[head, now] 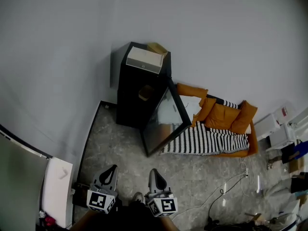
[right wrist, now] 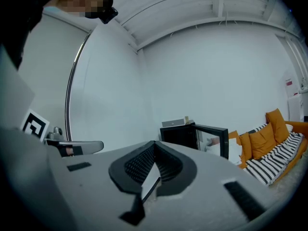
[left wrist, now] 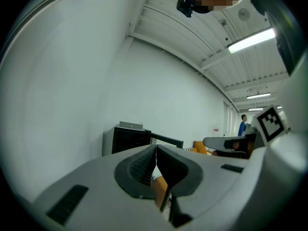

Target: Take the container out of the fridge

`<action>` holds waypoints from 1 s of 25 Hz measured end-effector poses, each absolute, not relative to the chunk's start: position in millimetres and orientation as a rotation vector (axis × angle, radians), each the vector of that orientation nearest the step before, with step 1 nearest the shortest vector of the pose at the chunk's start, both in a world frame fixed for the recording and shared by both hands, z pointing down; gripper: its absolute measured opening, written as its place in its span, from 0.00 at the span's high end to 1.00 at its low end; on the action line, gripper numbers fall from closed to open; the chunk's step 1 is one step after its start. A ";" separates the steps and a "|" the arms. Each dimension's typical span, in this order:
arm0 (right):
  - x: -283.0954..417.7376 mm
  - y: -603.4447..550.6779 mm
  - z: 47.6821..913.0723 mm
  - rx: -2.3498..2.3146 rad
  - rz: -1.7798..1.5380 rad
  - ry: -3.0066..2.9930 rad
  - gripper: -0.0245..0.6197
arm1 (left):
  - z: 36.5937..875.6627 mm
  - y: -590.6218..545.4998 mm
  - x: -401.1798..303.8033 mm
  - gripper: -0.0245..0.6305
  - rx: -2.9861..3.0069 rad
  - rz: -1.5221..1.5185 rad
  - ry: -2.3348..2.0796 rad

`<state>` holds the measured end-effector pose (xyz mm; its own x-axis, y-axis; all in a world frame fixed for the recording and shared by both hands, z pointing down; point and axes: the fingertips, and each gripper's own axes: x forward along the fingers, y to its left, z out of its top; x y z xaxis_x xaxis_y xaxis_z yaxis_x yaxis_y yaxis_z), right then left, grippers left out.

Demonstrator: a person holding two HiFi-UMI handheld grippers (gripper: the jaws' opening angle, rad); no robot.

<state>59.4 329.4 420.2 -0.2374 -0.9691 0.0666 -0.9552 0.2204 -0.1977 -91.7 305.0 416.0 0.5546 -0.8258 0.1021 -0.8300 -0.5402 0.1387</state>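
the container (head: pixel 145 92) shows as a small tan shape on a shelf inside the black mini fridge (head: pixel 129 102), well apart from both grippers; its form is too small to make out further. the fridge stands against the pale wall (head: pixel 72 57) with its glass door (head: pixel 166 121) swung wide open toward the right. on the fridge's top lies a white box (head: pixel 143 59), and just behind it a cardboard-coloured piece (head: pixel 158 47). right of the door sits an orange sofa (head: pixel 224 115) with a black-and-white striped blanket (head: pixel 207 139) spread over its seat. cables (head: pixel 226 189) trail over the mottled grey floor (head: pixel 122 150) in front of it.

the left gripper (head: pixel 111 169) and right gripper (head: pixel 153 173) hang side by side at the bottom of the head view, both aimed toward the fridge. each gripper's own view shows its ridged pads pressed together at the tips, with nothing held between them.
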 end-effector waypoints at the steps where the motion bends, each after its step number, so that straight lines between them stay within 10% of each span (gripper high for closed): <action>1: 54.2 326.9 422.0 -1.901 -0.308 2.398 0.96 | 416.0 301.6 -95.5 0.96 2.621 0.035 -1.394; 25: 49.1 179.6 441.5 -1.878 -0.313 2.428 0.96 | 419.9 178.9 -101.1 0.96 2.611 0.011 -1.451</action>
